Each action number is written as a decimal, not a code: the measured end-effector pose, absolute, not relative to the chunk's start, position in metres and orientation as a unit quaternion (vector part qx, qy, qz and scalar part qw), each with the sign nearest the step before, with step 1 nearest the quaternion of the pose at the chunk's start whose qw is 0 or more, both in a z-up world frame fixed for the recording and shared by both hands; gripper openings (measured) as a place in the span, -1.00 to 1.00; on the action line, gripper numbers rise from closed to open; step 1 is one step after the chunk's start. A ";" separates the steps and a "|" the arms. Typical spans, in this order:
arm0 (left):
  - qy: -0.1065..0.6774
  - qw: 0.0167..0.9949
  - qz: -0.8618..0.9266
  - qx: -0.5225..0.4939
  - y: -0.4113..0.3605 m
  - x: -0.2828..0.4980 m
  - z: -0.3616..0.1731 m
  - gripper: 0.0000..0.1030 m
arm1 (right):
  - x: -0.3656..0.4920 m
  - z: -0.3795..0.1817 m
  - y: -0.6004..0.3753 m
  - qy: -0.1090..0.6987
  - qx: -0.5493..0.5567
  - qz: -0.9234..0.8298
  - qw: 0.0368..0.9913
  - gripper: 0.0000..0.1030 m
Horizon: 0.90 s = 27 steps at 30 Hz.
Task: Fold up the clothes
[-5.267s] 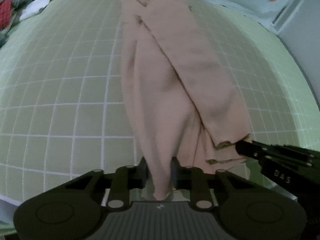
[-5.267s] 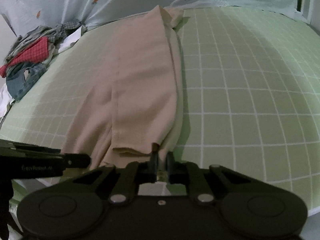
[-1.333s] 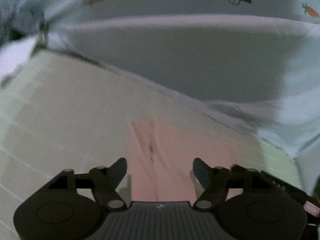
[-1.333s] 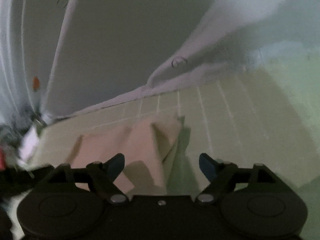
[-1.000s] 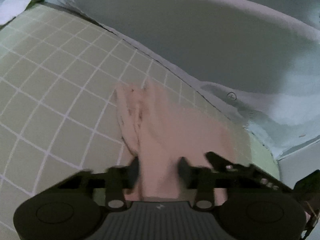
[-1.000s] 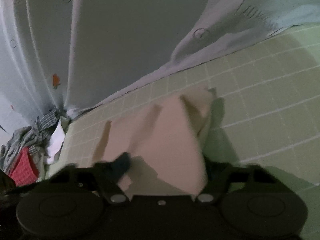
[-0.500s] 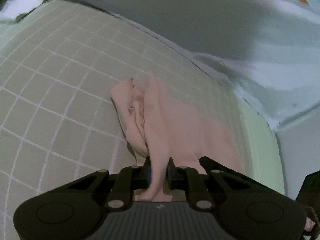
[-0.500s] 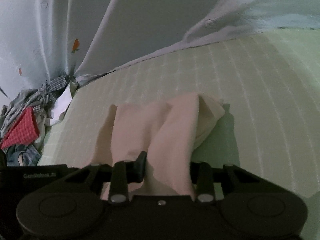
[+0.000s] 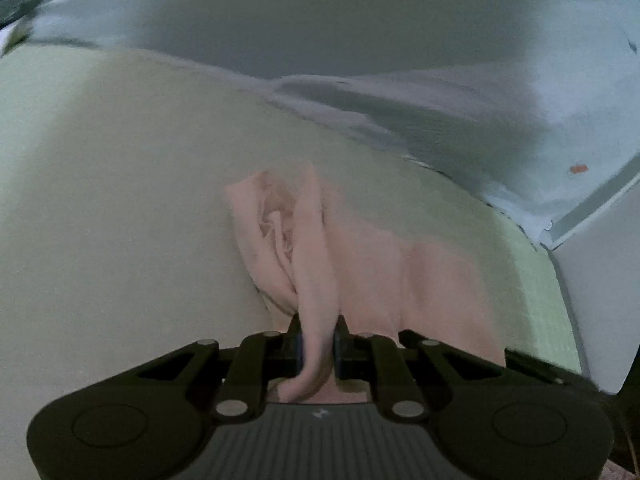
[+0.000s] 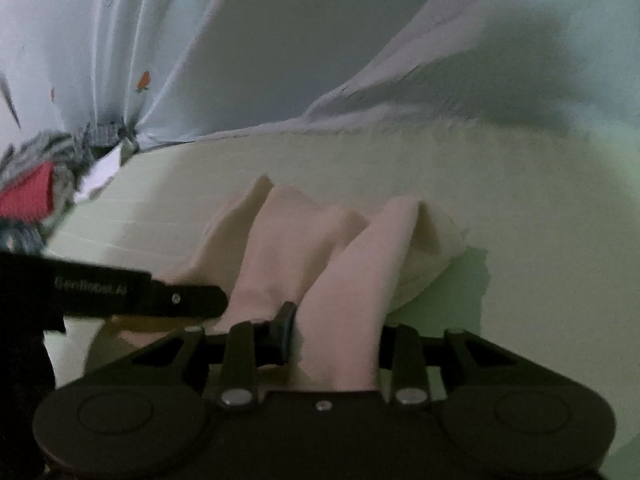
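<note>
Half a second ago the pink garment (image 9: 372,264) reached close under both cameras with the grid lines sharp; now its far end sits drawn up in taller peaks, and the green grid surface (image 9: 120,208) streaks past in a blur. It lies bunched on that surface, its far edge ruffled into folds and its near part lifted toward the two tools.

From the left wrist view, the left hand-held gripper (image 9: 318,344) is clamped on a narrow rope of the cloth, which rises between the pads and curls down behind them. From the right wrist view, the right hand-held gripper (image 10: 334,338) is closed on a broader fold; the right pad is hidden behind the fabric, while the left finger (image 10: 285,330) shows dark against it. The left tool's black finger crosses the lower left of that view, just beside the cloth.

Beyond the garment, pale blue printed sheeting (image 10: 280,60) hangs along the far edge of the surface. A heap of other clothes (image 10: 36,184), red and checked, sits at the far left corner.
</note>
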<state>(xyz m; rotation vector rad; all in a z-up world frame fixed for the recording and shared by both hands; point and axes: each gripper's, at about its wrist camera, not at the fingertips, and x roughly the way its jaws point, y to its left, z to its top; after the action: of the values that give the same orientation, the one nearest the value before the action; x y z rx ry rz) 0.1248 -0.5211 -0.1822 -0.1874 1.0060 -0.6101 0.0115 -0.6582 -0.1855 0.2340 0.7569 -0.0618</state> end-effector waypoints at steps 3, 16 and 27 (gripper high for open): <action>0.460 0.831 -0.304 -0.077 -0.586 0.136 -0.188 -0.72 | 0.016 -0.190 -0.722 0.355 0.120 -0.037 0.926 -0.40; 0.438 0.781 -0.432 -0.105 -0.830 0.133 -0.220 -0.71 | -0.015 -0.185 -0.938 0.350 0.148 -0.224 0.898 -0.17; 0.443 0.796 -0.388 -0.139 -0.877 0.097 -0.222 -0.68 | -0.114 -0.173 -0.952 0.306 0.222 -0.359 0.854 0.68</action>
<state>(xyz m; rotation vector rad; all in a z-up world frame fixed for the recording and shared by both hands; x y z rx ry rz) 0.0971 -0.8770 -0.2222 -0.2995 0.9507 -0.8343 -0.1143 -0.9522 -0.1731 0.4666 0.6442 -0.7543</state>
